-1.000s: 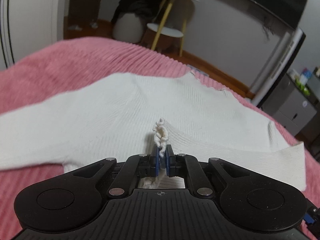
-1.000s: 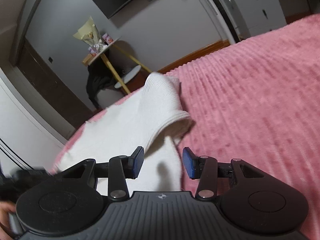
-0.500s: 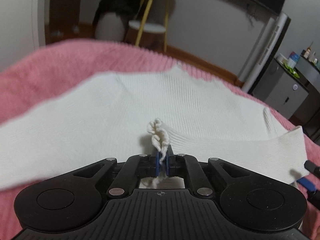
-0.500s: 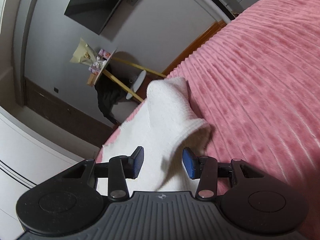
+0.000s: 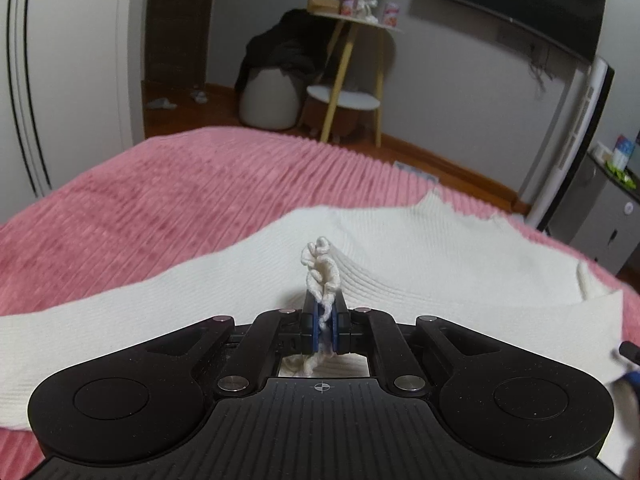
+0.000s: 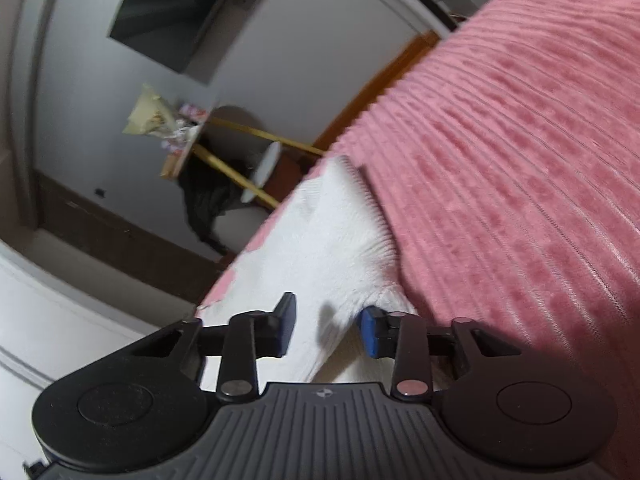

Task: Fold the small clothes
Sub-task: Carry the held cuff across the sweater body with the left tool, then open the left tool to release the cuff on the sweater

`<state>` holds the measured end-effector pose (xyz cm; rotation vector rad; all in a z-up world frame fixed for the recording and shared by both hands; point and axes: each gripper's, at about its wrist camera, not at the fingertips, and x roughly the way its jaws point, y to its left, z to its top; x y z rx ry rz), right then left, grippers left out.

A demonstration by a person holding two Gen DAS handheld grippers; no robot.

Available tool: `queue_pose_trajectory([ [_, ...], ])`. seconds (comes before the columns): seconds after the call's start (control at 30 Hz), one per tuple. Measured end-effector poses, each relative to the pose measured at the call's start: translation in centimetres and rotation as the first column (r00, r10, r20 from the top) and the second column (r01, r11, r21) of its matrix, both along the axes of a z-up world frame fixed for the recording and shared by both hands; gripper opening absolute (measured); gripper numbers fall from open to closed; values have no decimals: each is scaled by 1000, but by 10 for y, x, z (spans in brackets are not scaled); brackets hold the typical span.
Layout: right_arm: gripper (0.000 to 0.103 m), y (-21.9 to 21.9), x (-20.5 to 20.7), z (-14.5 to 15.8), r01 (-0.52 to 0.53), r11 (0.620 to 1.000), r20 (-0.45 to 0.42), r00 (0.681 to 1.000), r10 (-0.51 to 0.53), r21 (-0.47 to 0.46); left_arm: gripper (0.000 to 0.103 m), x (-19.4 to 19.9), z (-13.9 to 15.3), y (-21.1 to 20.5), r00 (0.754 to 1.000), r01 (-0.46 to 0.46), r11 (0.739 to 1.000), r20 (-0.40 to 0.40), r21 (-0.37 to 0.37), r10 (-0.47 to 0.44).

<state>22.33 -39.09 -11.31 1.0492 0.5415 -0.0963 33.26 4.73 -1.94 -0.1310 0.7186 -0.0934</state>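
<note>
Left wrist view: the left gripper (image 5: 325,320) has its blue fingers (image 5: 316,326) clenched on a bunched pinch of the white knit sweater (image 5: 420,252), a twisted tuft of the fabric sticking up just beyond the tips. From that pinch a ridge of cloth runs off to the right across the garment. The sweater lies spread on the pink ribbed bedspread (image 5: 160,200), one sleeve reaching out to the left and the other folded over toward the right edge, where a dark and blue fingertip of the other tool just shows. Beyond the bed stands a small yellow-legged side table (image 5: 352,64) with cans and a bouquet on top, a dark garment (image 5: 284,52) draped over a pale pouf beside it, and a wall-mounted television (image 5: 516,0) to the right.

Right wrist view, tilted hard: the right gripper (image 6: 328,330) has just been closing its fingers (image 6: 370,332) around the sweater's sleeve cuff (image 6: 340,248). A fold of the white cloth sits between them, yet a gap still shows at each pad, so they are not pressing on it. The cuff rests on the bedspread (image 6: 520,200), which fills the right of the view; the same table (image 6: 224,152) and television (image 6: 180,16) lie behind.
</note>
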Motion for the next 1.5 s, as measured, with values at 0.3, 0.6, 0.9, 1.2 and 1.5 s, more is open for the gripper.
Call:
queue_pose_trajectory([
  [0.3,5,39,7,24,-15,849,-22,1000,3,-527,8,7,-11,-10,1000,26,1000,13,11,-26],
  [0.6,3,62,24,20,-105,675,-131,991,13,-730,14,19,-30,-14,997,42,997,-67,60,-38],
  [0.9,4,48,14,25,-130,745,-131,990,57,-655,21,5,-18,-6,998,5,1000,-69,29,-3],
  [1.2,3,75,24,23,-193,584,-201,978,51,-789,21,4,-26,-10,997,15,999,-82,49,-11],
  [1.5,3,87,30,16,-235,483,-246,968,41,-844,23,6,-31,-14,996,14,996,-90,83,-7],
])
